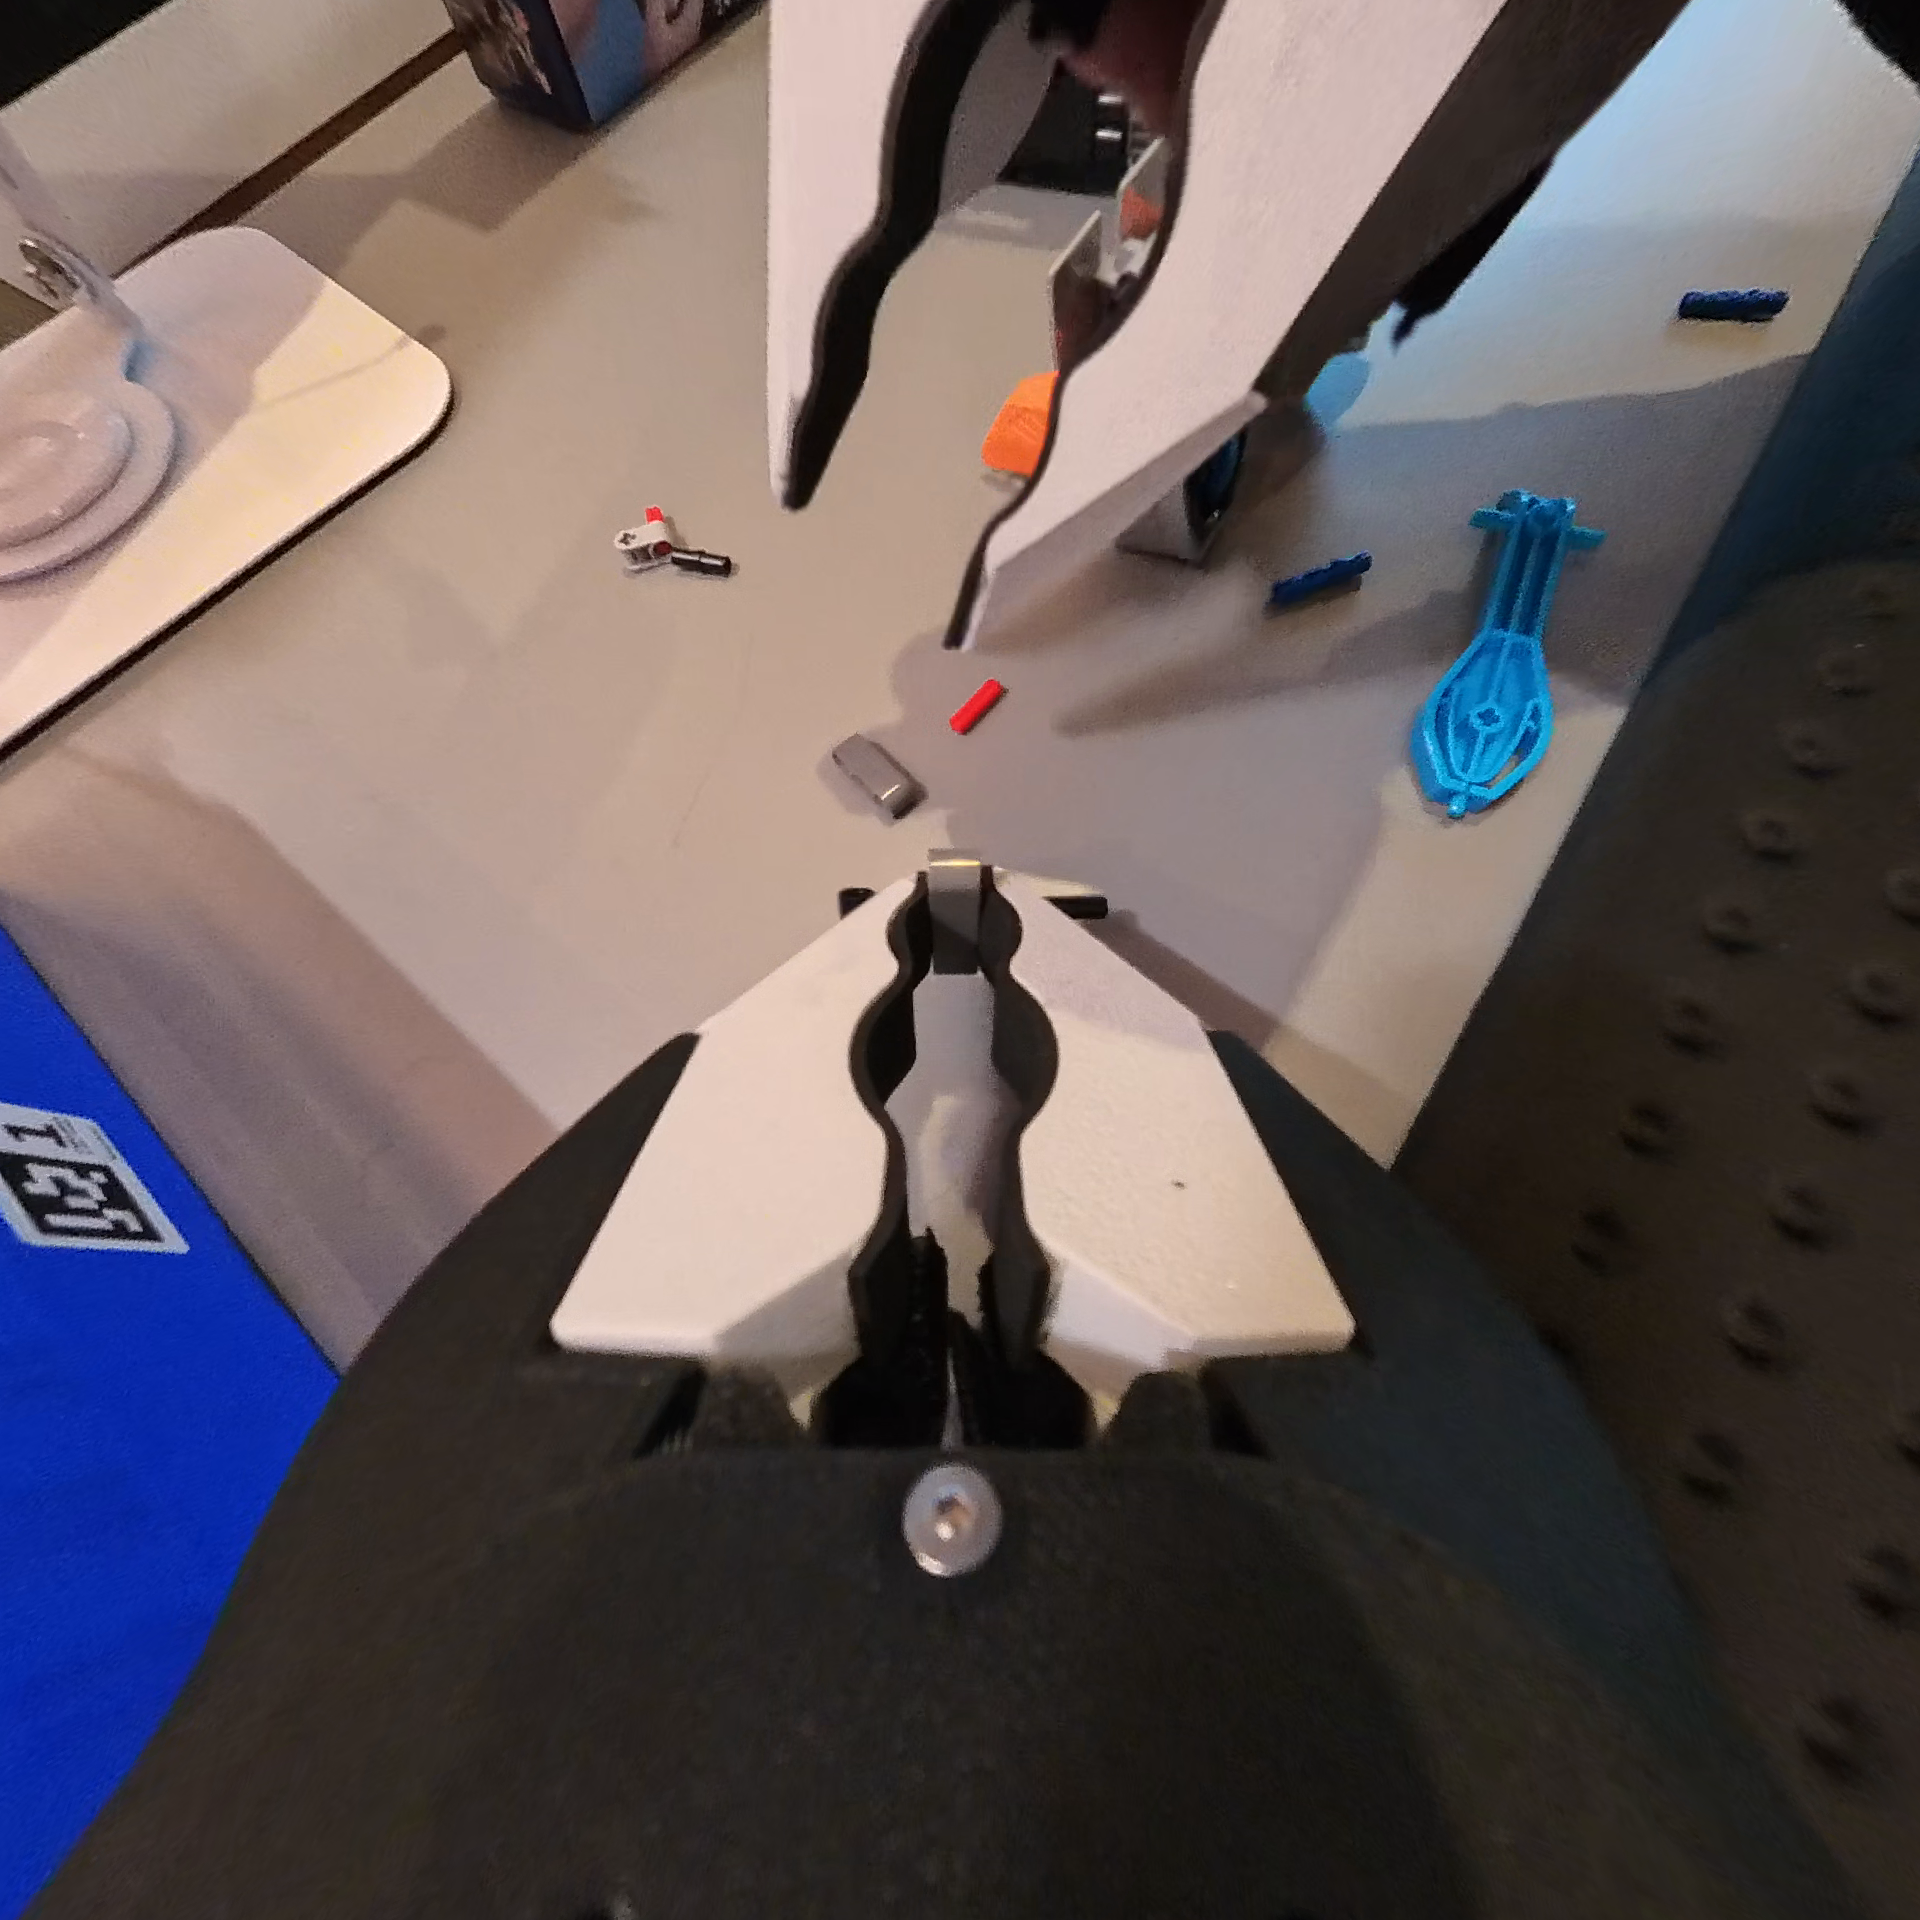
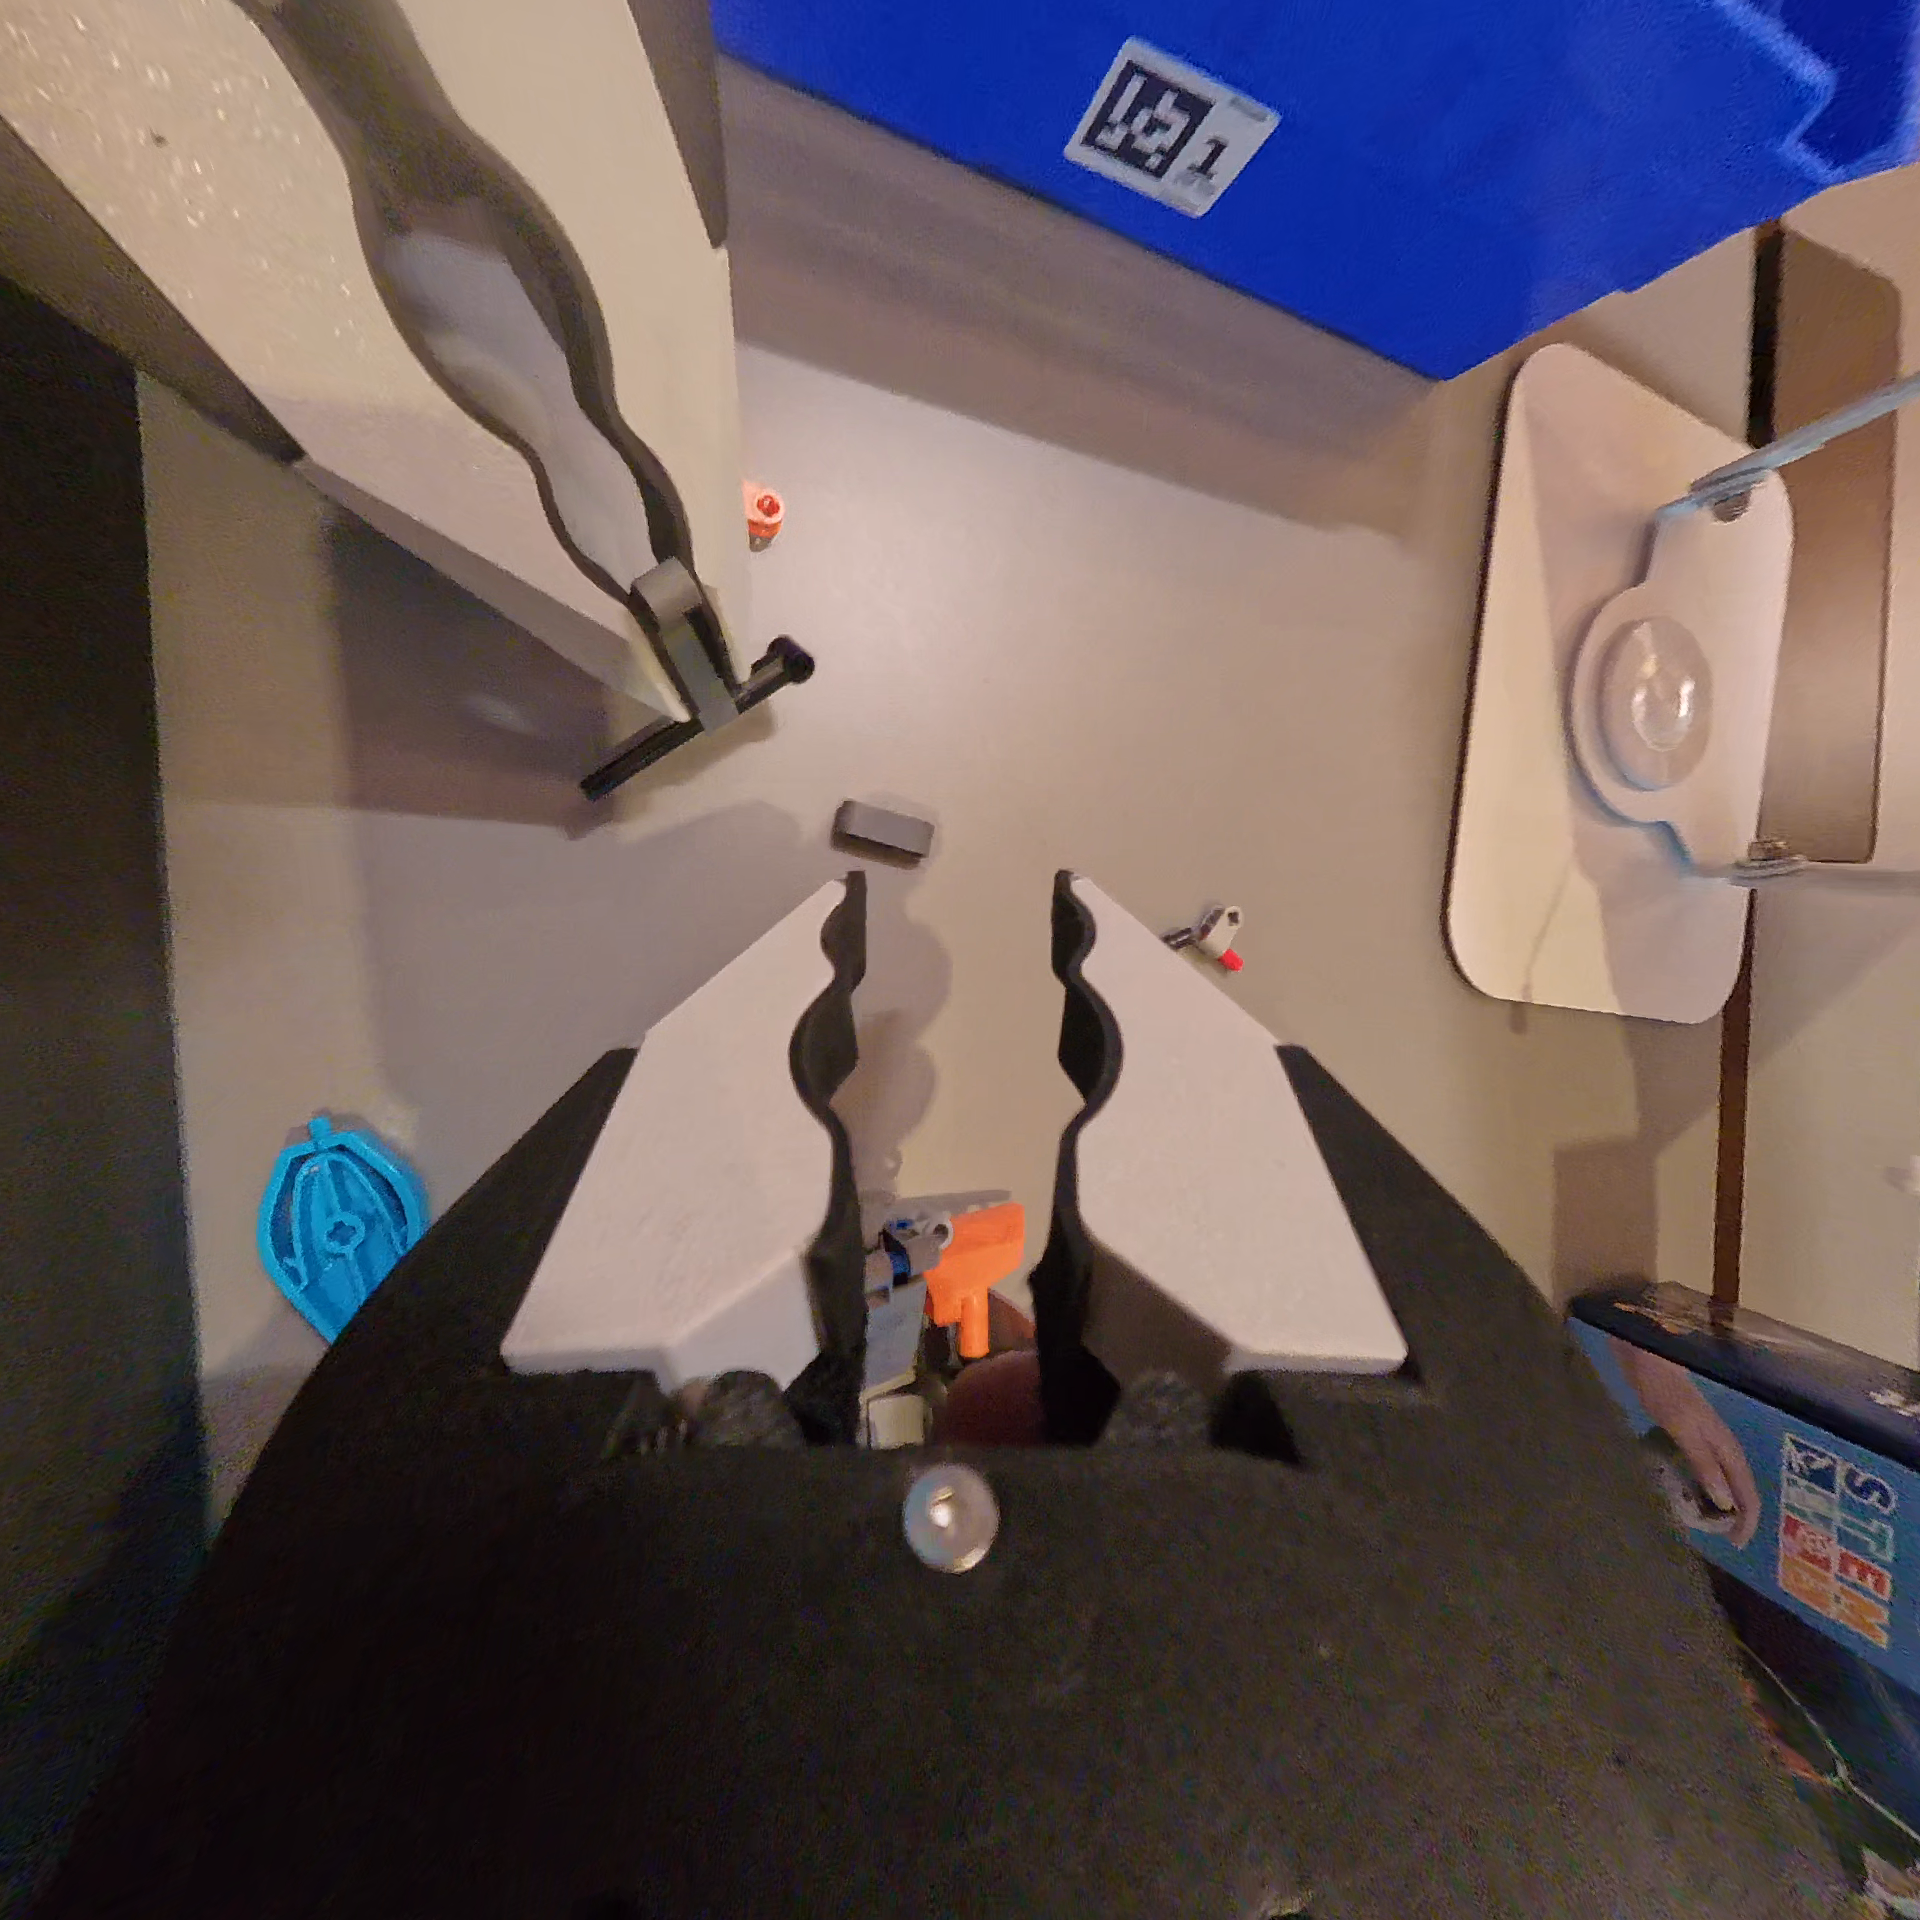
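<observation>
Grey beam piece point(image 1: 956, 914) clamped in left gripper point(image 1: 954, 883) jaws, right gripper point(image 2: 958, 883) jaws spread above loose grey block point(image 2: 883, 831).

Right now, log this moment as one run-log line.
left gripper: shut on grey beam with black axle | right gripper: open, empty, above table | nearest: loose grey piece

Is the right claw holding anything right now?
No: the right claw is open and empty, its tips hanging just short of the loose grey piece on the table.

Grey tabletop point(image 1: 436, 748), dim, perhaps warm light
</observation>
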`<state>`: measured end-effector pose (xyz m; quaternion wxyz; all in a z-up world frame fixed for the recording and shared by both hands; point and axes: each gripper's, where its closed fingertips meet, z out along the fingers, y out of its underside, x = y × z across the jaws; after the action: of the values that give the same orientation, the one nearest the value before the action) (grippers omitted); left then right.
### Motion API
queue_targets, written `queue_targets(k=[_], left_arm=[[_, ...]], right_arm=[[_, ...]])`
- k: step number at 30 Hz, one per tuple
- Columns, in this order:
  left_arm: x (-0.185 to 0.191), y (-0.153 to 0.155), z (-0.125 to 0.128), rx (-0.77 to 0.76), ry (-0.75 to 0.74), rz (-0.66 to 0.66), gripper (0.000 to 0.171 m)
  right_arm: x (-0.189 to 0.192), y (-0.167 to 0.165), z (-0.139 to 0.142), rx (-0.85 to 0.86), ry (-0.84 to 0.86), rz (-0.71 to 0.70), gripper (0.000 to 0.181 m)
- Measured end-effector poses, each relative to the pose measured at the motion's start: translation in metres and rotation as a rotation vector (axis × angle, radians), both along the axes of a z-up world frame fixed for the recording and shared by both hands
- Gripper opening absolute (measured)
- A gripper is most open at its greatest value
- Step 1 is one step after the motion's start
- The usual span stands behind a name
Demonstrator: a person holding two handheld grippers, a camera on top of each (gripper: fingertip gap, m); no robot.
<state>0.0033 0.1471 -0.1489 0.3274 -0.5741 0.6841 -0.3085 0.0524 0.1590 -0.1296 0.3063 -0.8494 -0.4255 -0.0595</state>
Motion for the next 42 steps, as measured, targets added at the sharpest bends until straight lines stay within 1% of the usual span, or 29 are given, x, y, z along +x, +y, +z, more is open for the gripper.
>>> queue_targets(k=[2, 5, 10, 13, 17, 19, 21, 23, 26, 28, 29, 31, 34, 38, 42], left_arm=[[-0.001, 0.002, 0.004, 0.002, -0.021, 0.01, 0.005], [-0.004, 0.002, 0.007, 0.015, -0.037, 0.028, 0.005], [-0.014, 0.007, 0.008, 0.047, -0.071, 0.071, 0.005], [-0.018, 0.009, 0.014, 0.059, -0.107, 0.084, 0.005], [-0.018, 0.01, 0.012, 0.056, -0.12, 0.085, 0.005], [-0.018, 0.011, 0.015, 0.058, -0.135, 0.085, 0.005], [-0.018, 0.009, 0.016, 0.056, -0.148, 0.072, 0.005], [-0.017, 0.009, 0.015, 0.059, -0.146, 0.069, 0.006], [-0.017, 0.008, 0.016, 0.052, -0.154, 0.062, 0.005], [-0.017, 0.008, 0.016, 0.049, -0.157, 0.06, 0.005], [-0.017, 0.008, 0.017, 0.05, -0.161, 0.059, 0.005], [-0.018, 0.009, 0.019, 0.055, -0.17, 0.066, 0.005], [-0.021, 0.01, 0.022, 0.059, -0.189, 0.08, 0.005], [-0.026, 0.013, 0.025, 0.066, -0.208, 0.1, 0.005], [-0.032, 0.015, 0.028, 0.078, -0.231, 0.119, 0.005]], right_arm=[[-0.001, -0.001, -0.008, -0.053, -0.015, 0.0, 0.036], [-0.003, -0.002, -0.018, -0.127, 0.001, -0.009, 0.044], [-0.007, -0.005, -0.029, -0.212, 0.047, -0.027, 0.046], [-0.007, -0.005, -0.036, -0.26, 0.048, -0.059, 0.046], [-0.007, -0.005, -0.048, -0.319, 0.04, -0.091, 0.045], [-0.01, -0.004, -0.048, -0.331, 0.055, -0.095, 0.039], [-0.013, -0.005, -0.049, -0.35, 0.072, -0.089, 0.027], [-0.017, -0.006, -0.05, -0.376, 0.11, -0.082, 0.012], [-0.018, -0.009, -0.051, -0.398, 0.121, -0.071, 0.002], [-0.018, -0.011, -0.051, -0.402, 0.109, -0.069, 0.0], [-0.017, -0.013, -0.051, -0.411, 0.101, -0.072, 0.002], [-0.014, -0.015, -0.049, -0.414, 0.089, -0.081, 0.01], [-0.013, -0.012, -0.037, -0.358, 0.114, -0.084, 0.026], [-0.001, -0.011, -0.024, -0.291, 0.098, -0.109, 0.034], [0.012, -0.009, -0.02, -0.234, 0.067, -0.109, 0.034]])
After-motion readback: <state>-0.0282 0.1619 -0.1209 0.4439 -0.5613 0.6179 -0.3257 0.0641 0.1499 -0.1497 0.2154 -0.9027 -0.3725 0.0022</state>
